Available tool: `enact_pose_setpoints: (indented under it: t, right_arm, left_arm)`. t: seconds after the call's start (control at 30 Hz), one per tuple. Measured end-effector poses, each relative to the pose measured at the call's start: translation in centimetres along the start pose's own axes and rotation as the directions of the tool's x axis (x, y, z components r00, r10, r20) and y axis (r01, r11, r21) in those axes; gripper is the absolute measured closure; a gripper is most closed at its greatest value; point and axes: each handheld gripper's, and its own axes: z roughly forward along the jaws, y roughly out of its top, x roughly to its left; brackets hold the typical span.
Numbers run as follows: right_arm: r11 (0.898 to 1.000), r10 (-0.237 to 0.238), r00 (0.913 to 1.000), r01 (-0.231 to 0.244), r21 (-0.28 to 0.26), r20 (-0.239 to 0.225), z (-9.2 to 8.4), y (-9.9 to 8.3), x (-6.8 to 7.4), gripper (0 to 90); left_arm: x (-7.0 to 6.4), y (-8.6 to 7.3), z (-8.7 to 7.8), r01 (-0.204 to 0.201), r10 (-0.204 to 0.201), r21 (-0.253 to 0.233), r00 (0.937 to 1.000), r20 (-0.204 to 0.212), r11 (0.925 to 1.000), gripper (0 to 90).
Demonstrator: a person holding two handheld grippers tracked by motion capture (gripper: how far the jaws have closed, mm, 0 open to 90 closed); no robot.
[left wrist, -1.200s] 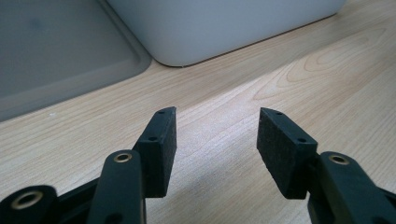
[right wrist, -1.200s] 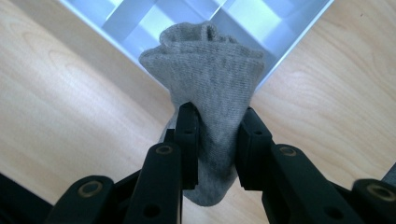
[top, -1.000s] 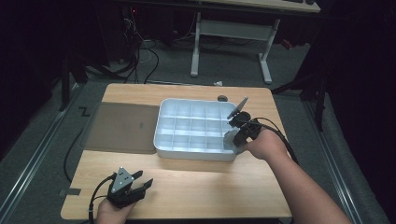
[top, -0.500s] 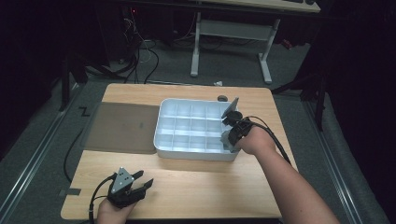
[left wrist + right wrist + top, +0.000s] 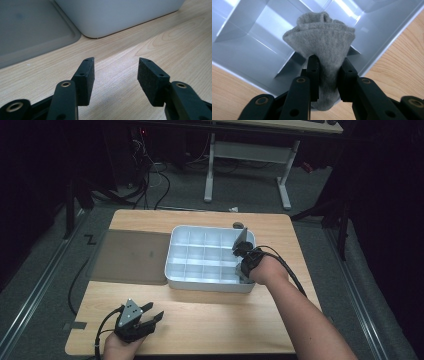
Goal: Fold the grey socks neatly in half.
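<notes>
A white tray [image 5: 210, 284] split into several compartments stands mid-table. My right gripper [image 5: 242, 273] points down over its front right corner, shut on a rolled grey sock [image 5: 324, 37]. In the right gripper view the sock bulges out past the gripper [image 5: 328, 62] and hangs above a compartment by the tray's [image 5: 244, 50] outer wall. My left gripper [image 5: 152, 315] rests at the table's front left, open, with bare wood between its jaws. The left gripper view has this gripper [image 5: 116, 61] aimed at the tray's near corner [image 5: 120, 12].
A flat grey mat [image 5: 132, 256] lies against the tray's left side, also seen as the grey mat [image 5: 30, 30] in the left gripper view. A small dark object [image 5: 238, 225] sits behind the tray. Beyond the table stand white desk legs [image 5: 285, 185] and cables on the floor.
My right hand has come down and slightly left over the tray's right end, the sock still in its grip. The left gripper has stayed put.
</notes>
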Motion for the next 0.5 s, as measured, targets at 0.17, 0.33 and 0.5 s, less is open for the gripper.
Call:
enact_pose_setpoints:
  t: [0.17, 0.33, 0.5]
  right_arm:
    - [1.0, -0.007, 0.9999, 0.007, 0.011, 0.008, 0.5, 0.2, 0.0, 75.5]
    - [0.999, -0.016, 0.9997, 0.015, 0.029, 0.02, 0.8, 0.4, 0.3, 75.8]
    - [0.999, -0.024, 0.9994, 0.023, 0.043, 0.026, 1.3, 0.6, 0.4, 75.9]
  left_arm:
    - [0.0, 0.0, 0.0, 0.0, 0.0, -0.002, 1.0, 0.001, 1.0, 48.6]
    - [-0.1, 0.0, 0.1, 0.0, 0.0, 0.0, 1.0, 0.004, 1.0, 48.6]
    - [-0.1, 0.0, 0.1, 0.0, 0.0, 0.002, 1.0, 0.006, 1.0, 48.6]
